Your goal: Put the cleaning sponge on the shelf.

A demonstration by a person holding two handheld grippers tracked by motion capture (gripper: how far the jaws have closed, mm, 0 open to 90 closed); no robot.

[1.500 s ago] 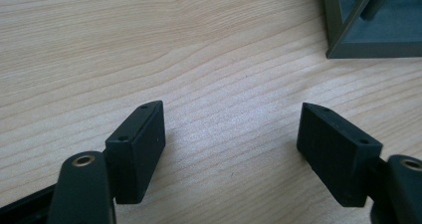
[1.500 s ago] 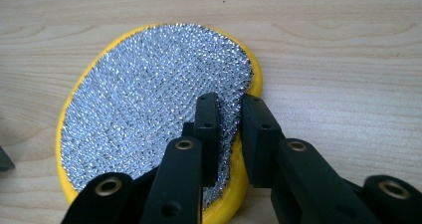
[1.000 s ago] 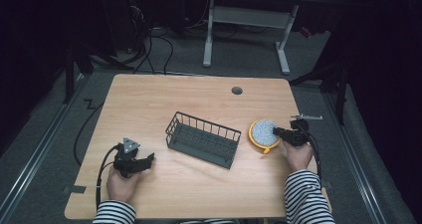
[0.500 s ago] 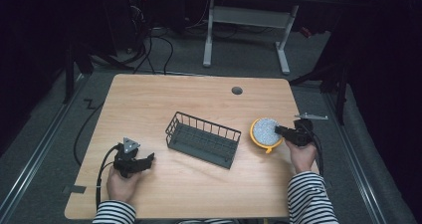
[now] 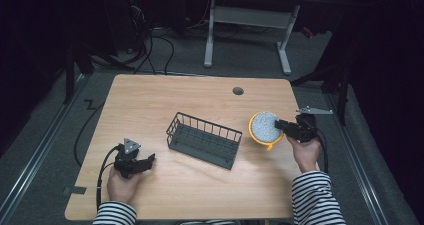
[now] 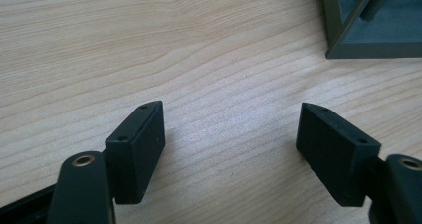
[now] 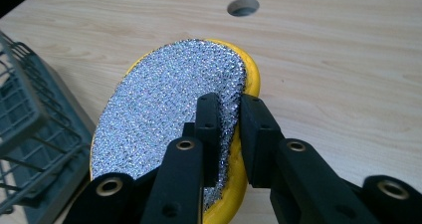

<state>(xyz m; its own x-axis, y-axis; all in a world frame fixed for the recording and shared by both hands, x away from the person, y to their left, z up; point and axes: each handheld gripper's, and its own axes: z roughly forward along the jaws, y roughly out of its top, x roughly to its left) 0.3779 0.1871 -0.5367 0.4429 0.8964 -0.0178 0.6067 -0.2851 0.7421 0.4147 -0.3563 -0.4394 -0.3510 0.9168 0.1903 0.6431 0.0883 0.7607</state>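
Since the earlier high views, the right gripper (image 5: 281,125) has risen a little and carried the yellow scrubbing pad (image 5: 264,129) up with it, so the pad now hangs tilted on edge just beside the right end of the wire basket (image 5: 204,139) rather than lying flat on the table (image 5: 190,95).

Right gripper: in the right gripper view its jaws are clamped together on the rim of the pad (image 7: 174,119), one jaw on the glittering silver face and the other on the yellow backing. The grip sits near the edge, not the middle, so the pad may pivot or slip if swung quickly.

Left gripper (image 5: 145,161): it rests at the near left of the table, unmoved, with the jaws standing apart and nothing between them. The left gripper view (image 6: 231,149) shows bare wood between the jaws and a corner of the basket (image 6: 370,25) ahead.

Status: the pad appears clear of the table surface. The lift step looks done or nearly so. The likely next step is a short carry leftward over the basket wall, then release inside. Clearance over the wall should be confirmed before moving across.
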